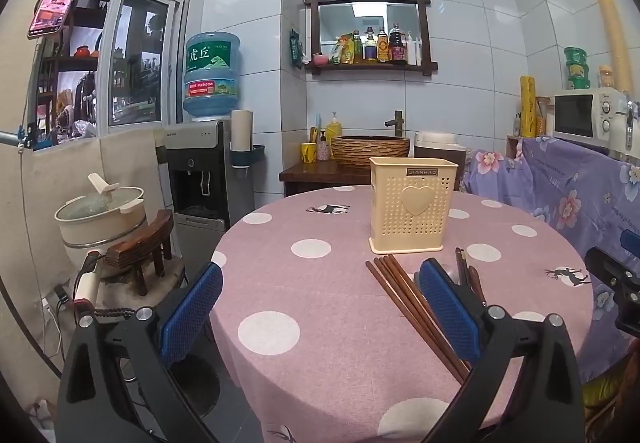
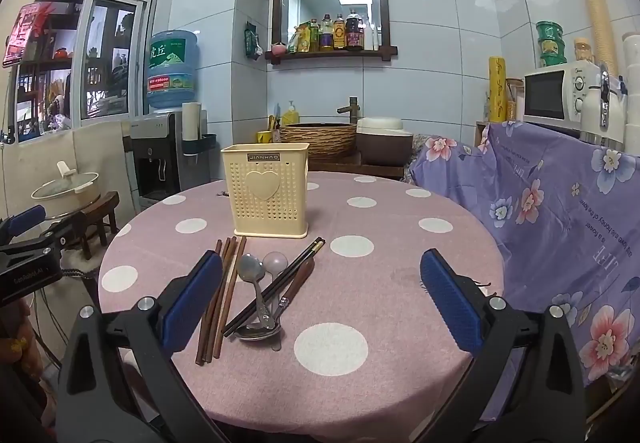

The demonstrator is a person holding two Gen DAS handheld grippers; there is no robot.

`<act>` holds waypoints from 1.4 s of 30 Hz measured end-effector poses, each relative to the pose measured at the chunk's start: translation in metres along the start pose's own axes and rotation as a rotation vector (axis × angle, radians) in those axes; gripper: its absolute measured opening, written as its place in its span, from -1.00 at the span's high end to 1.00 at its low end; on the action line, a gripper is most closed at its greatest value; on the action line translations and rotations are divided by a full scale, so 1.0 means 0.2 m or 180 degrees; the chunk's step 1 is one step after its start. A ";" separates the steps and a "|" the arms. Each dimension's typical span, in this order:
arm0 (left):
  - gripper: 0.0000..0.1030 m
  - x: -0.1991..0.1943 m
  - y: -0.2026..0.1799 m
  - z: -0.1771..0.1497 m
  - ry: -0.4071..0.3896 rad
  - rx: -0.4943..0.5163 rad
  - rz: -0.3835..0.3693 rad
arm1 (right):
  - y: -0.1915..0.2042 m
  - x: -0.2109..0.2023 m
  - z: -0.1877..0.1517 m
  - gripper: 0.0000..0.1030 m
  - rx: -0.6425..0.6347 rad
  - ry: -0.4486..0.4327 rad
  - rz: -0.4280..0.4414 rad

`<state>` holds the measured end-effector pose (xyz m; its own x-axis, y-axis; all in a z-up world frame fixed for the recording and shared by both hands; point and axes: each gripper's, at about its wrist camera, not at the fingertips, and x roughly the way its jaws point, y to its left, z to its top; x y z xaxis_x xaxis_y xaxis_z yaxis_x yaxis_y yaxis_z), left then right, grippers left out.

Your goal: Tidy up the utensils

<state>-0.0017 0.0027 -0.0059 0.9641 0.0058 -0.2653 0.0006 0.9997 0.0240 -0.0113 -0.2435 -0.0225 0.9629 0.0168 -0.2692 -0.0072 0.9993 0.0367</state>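
Utensils [image 2: 256, 295] lie mid-frame before the holder [image 2: 267, 190]; left gripper [image 1: 320, 307] and right gripper [image 2: 320, 303] both gape apart.

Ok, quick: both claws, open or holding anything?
Left claw: open, holding nothing.
Right claw: open, holding nothing.

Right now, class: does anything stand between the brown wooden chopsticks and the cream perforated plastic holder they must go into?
Nothing visible does. The brown wooden chopsticks lie on the pink dotted tablecloth just in front of the cream perforated plastic holder, with only bare cloth between. The spoons lie beside them, not in the path.
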 end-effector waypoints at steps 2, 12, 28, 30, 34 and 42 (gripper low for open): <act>-0.90 0.00 0.00 0.00 0.0007 0.0001 -0.0003 | 0.00 0.00 0.00 -0.90 -0.0001 -0.0001 0.0002; -0.90 0.02 -0.01 0.00 0.0030 0.0003 0.0005 | 0.00 0.00 0.00 -0.90 0.0000 0.0008 0.0003; -0.90 0.02 -0.01 -0.02 0.0045 -0.0010 -0.0005 | 0.03 0.05 -0.02 -0.90 0.0006 0.0029 -0.0004; -0.90 0.02 -0.01 -0.02 0.0045 -0.0005 0.0003 | 0.03 0.04 -0.02 -0.90 0.0008 0.0034 -0.0004; -0.90 0.03 -0.01 -0.02 0.0052 -0.0008 0.0000 | 0.03 0.04 -0.01 -0.90 0.0011 0.0034 -0.0003; -0.90 0.03 -0.01 -0.02 0.0052 -0.0009 0.0001 | 0.03 0.04 -0.01 -0.90 0.0011 0.0033 -0.0005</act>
<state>0.0023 0.0016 -0.0106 0.9597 0.0065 -0.2811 -0.0005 0.9998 0.0215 -0.0037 -0.2380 -0.0275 0.9601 0.0156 -0.2793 -0.0048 0.9992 0.0395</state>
